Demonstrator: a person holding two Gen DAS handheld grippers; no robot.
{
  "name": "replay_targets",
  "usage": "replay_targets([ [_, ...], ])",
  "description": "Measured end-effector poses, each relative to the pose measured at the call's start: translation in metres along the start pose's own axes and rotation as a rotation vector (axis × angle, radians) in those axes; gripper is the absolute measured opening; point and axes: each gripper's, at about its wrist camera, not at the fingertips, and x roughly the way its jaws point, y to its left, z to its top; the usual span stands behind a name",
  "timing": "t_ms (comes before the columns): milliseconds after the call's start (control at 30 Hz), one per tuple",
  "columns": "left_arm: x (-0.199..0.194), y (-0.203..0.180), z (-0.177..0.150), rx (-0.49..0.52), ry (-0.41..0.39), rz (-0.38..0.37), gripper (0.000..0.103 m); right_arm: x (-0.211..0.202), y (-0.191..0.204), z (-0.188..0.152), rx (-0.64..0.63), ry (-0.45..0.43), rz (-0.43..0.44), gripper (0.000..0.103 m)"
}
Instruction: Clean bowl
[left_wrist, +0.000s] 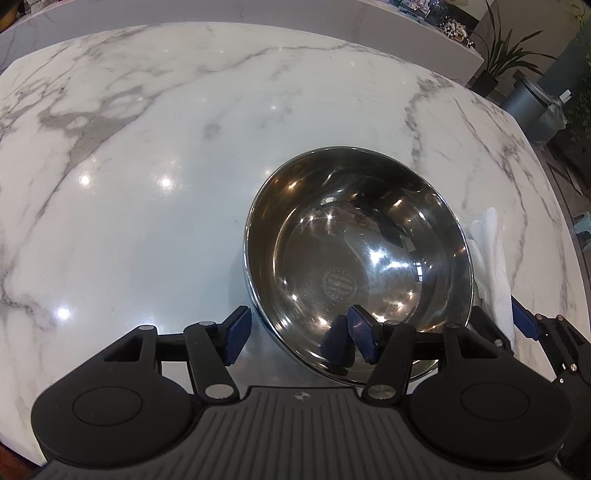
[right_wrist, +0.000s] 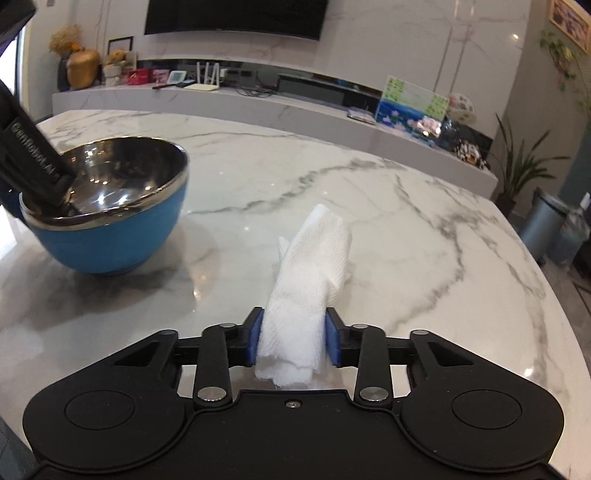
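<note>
My left gripper (left_wrist: 299, 338) is spread wide, straddling the near rim of the bowl (left_wrist: 354, 258) on the desk (left_wrist: 147, 147). My right gripper (right_wrist: 294, 341) clenches a paper towel (right_wrist: 306, 280) just beside the bowl.

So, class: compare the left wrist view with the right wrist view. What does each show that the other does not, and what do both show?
Only the left wrist view shows the bowl's steel bottom with its round stamped mark, and the left gripper open, one finger outside the rim and one inside.

Only the right wrist view shows the bowl's blue outer wall, the right gripper shut on the folded paper towel, and the shelf under a dark screen.

Both show the bowl, the paper towel, the marble table and a potted plant.
</note>
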Motion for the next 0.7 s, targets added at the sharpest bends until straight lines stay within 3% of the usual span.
replay_targets([
  [133, 0.000, -0.001, -0.001, 0.008, -0.008, 0.000, 0.055, 0.005, -0.010, 0.001, 0.047, 0.009, -0.004, 0.017],
  [267, -0.002, -0.003, -0.001, 0.030, -0.020, -0.008, 0.044, 0.004, -0.011, 0.005, 0.045, 0.017, 0.004, 0.014],
  [500, -0.006, -0.007, 0.008, 0.100, -0.046, 0.014, 0.031, -0.025, 0.004, 0.025, -0.043, -0.122, 0.098, 0.014],
  [700, -0.003, -0.013, 0.012, 0.129, -0.037, 0.015, 0.030, -0.027, 0.018, 0.030, -0.087, -0.118, 0.160, 0.014],
])
